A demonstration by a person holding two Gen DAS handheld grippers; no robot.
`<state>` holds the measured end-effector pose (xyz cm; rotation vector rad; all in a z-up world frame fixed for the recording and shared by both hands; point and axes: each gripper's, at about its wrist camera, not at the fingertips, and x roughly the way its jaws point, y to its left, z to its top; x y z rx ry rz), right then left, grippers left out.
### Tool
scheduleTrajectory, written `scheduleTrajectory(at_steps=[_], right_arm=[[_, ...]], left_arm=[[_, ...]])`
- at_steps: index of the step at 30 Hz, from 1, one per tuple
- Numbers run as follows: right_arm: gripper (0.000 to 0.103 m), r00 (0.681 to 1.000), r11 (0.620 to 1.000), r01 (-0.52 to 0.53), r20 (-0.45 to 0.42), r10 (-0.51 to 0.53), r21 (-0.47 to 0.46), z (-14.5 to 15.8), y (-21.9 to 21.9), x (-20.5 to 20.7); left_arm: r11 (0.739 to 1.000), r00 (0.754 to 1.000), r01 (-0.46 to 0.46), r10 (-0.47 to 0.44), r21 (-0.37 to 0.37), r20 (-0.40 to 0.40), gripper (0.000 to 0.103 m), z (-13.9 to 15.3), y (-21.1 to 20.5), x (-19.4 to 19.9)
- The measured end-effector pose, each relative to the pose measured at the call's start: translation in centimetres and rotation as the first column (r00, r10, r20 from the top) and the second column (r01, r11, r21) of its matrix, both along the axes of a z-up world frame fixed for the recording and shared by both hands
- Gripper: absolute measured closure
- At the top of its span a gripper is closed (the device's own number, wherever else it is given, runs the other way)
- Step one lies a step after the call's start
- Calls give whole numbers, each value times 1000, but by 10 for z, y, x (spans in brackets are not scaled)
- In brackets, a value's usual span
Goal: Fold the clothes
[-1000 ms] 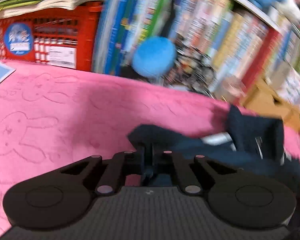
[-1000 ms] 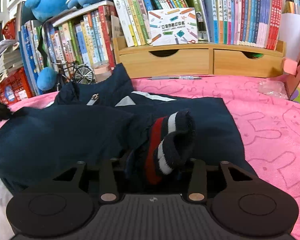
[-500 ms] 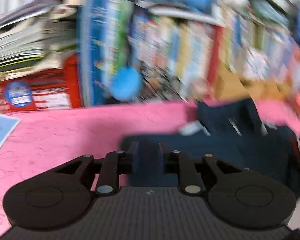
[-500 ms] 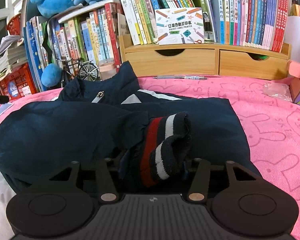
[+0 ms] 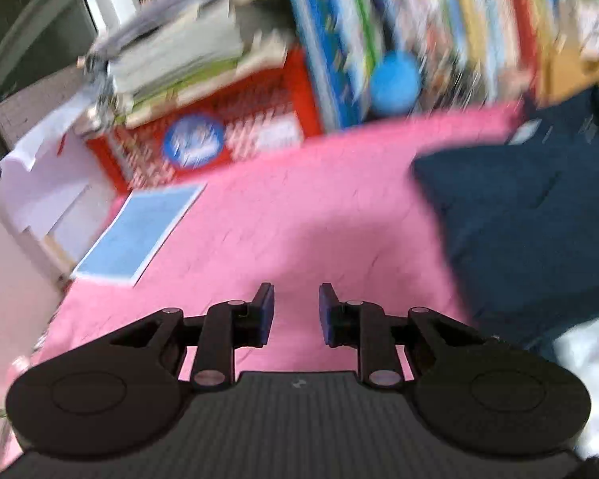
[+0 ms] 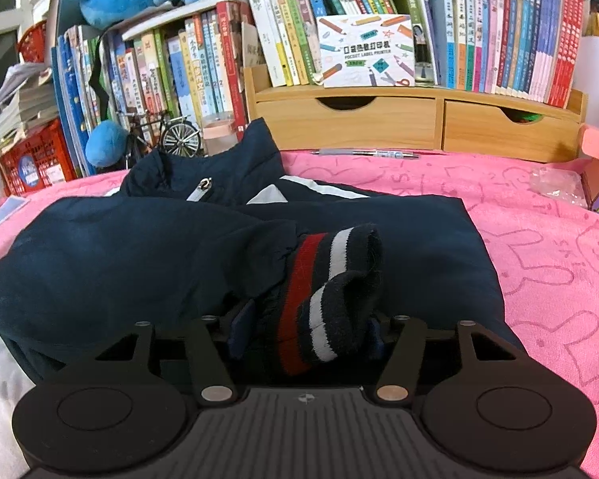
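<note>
A dark navy jacket [image 6: 139, 247] lies partly folded on the pink rabbit-print cloth [image 6: 539, 239], collar and zipper toward the bookshelf. One sleeve is laid across it, and its red, white and navy striped cuff [image 6: 323, 279] is bunched between the fingers of my right gripper [image 6: 307, 331], which is shut on it. In the blurred left wrist view my left gripper [image 5: 295, 311] is open and holds nothing. It hovers over bare pink cloth [image 5: 279, 215], with the jacket [image 5: 531, 215] off to its right.
A red crate [image 5: 227, 135] topped with stacked papers and a blue sheet [image 5: 139, 235] sit at the cloth's left end. Along the back stand books, a wooden drawer unit [image 6: 379, 119], a pen [image 6: 367, 153], a toy bicycle [image 6: 167, 135] and a blue plush ball [image 5: 395, 80].
My left gripper let go of the jacket's edge, opened, and swung away to the left over the bare cloth. The right gripper kept its hold on the cuff, barely moving.
</note>
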<state>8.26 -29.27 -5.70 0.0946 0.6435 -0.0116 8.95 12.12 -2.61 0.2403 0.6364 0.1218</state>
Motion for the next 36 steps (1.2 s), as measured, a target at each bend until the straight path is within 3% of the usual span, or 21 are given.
scheduleTrajectory(at_steps=[5,8,11,16,18,20,23,26,28,30,32,33,36], right_arm=[[45,1000,1000,-4,-5,4,-24,0,4,1],[44,1000,999,-7,-8,6,-39,0,6,1],[43,1000,998,-12,-11,11,-60,0,8,0],[25,999,987,-41,-16,39,-157,3,6,-10],[16,999,986,-51,-16,49,-156,7,-1,-16],[9,999,994,-45,-11,44,-102,10,-14,-23],[6,999,997,-40,25,38,67,19,-40,-34],[5,996,977,19,80,-37,213,33,-66,-49],[5,988,964,64,119,-98,260,43,-74,-57],[7,983,977,76,149,-106,198,54,-62,-62],[17,988,998,24,152,-33,62,58,-27,-60],[27,989,1000,-16,144,15,6,58,-8,-57],[39,981,983,-156,97,165,-95,47,48,-44]], left_arm=[[978,983,179,-176,-103,46,74,15,-62,4],[969,972,235,-233,-78,24,72,1,-93,12],[973,973,229,-230,-43,-21,72,-19,-103,20],[972,971,236,-236,-19,26,71,-31,-96,12],[970,970,243,-242,-5,34,71,-32,-96,9],[969,969,247,-246,-8,36,71,-32,-97,8],[969,969,245,-244,-29,35,71,-32,-95,10],[969,970,242,-240,-59,33,71,-31,-92,12],[968,970,241,-239,-75,33,71,-31,-90,13],[967,971,240,-238,-82,32,71,-31,-90,13],[968,971,239,-237,-74,32,70,-31,-92,12],[969,971,238,-236,-69,32,70,-31,-93,12],[971,973,231,-229,-59,33,67,-31,-94,12]])
